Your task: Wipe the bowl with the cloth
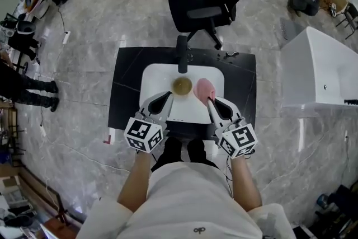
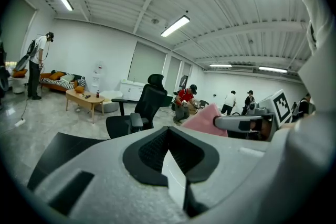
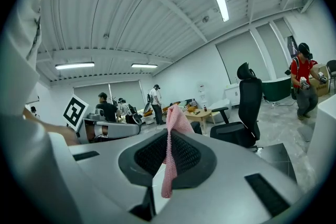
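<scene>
Pushing the cloth (image 1: 205,88) against the bowl (image 1: 182,85) is likely to slide it across the white basin (image 1: 152,73), because nothing holds the bowl. The left tongs (image 1: 166,97) are clenched on nothing, just beside the bowl's left rim. The right tongs (image 1: 212,102) are clenched on the pink cloth, but only a narrow fold is pinched. Drag during the wipe could pull that fold free. The bunched cloth may also catch the rim and tip the bowl.

The bowl is small and round, with a dull brown inside. It sits upright in the basin at the middle of the head view, just below the black tap (image 1: 182,54). The cloth lies close at its right. Whether the two touch cannot be told. Neither gripper view shows the bowl.
</scene>
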The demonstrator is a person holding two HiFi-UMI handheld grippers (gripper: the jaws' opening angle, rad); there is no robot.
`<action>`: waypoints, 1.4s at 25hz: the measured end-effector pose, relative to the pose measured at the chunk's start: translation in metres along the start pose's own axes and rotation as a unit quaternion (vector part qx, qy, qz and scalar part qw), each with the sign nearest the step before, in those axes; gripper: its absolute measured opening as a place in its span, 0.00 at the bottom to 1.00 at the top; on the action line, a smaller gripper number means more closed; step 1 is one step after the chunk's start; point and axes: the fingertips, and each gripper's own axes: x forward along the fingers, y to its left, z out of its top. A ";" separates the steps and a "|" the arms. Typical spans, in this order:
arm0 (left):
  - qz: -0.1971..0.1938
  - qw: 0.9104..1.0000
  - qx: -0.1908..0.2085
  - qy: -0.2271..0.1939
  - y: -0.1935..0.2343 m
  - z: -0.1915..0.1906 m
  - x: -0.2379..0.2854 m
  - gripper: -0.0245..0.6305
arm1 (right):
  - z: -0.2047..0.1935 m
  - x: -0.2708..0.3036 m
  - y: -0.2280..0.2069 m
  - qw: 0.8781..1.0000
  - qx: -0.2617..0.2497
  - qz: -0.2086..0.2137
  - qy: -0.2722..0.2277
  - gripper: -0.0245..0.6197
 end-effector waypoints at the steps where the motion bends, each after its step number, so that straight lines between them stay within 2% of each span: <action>1: -0.001 1.000 -0.006 0.003 0.002 -0.004 0.002 0.06 | -0.002 0.001 -0.001 1.000 0.001 -0.003 0.001 0.06; 12: -0.009 0.996 -0.060 0.059 0.044 -0.053 0.043 0.06 | -0.013 0.019 -0.010 0.999 0.006 -0.032 0.020 0.06; 17: -0.018 0.992 -0.079 0.095 0.062 -0.084 0.064 0.06 | -0.022 0.030 -0.016 0.998 0.011 -0.041 0.035 0.06; 23: -0.012 0.984 -0.116 0.133 0.085 -0.124 0.081 0.06 | -0.052 0.046 -0.027 0.997 0.023 -0.052 0.059 0.06; 30: -0.010 0.968 -0.185 0.171 0.109 -0.173 0.103 0.19 | -0.080 0.071 -0.038 0.995 0.030 -0.053 0.080 0.06; 35: 0.000 0.939 -0.298 0.170 0.128 -0.206 0.116 0.29 | -0.093 0.082 -0.048 0.994 0.035 -0.057 0.091 0.06</action>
